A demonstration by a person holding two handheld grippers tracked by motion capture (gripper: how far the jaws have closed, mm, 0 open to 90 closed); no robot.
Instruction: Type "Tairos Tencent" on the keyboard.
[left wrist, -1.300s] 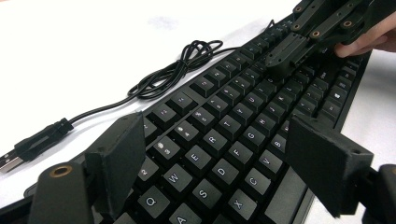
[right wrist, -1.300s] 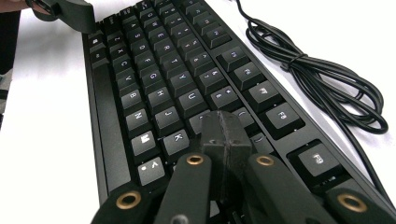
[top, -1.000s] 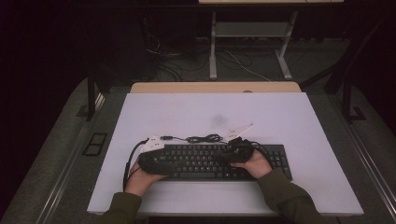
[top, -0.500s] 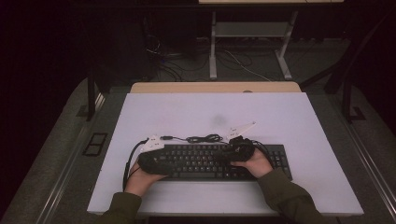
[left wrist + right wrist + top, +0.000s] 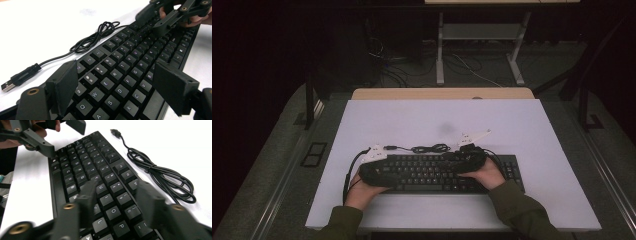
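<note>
White counter (image 5: pixel 412 125) under dim light; black keyboard (image 5: pixel 437 172) lies in the lower middle of the high view, its coiled USB cable (image 5: pixel 427 148) just behind it. Left claw (image 5: pixel 117 82) is held open above the letter keys; right claw (image 5: pixel 115 195) has just been opening, nothing gripped. Keyboard judged not yet lifted or moved. No containers are seen.

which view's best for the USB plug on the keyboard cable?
Left gripper view: the black USB plug with its metal tip lies close and sharp on the white table. Right gripper view shows it small and far off. High view shows a tiny dark stub behind the black keyboard.
</note>
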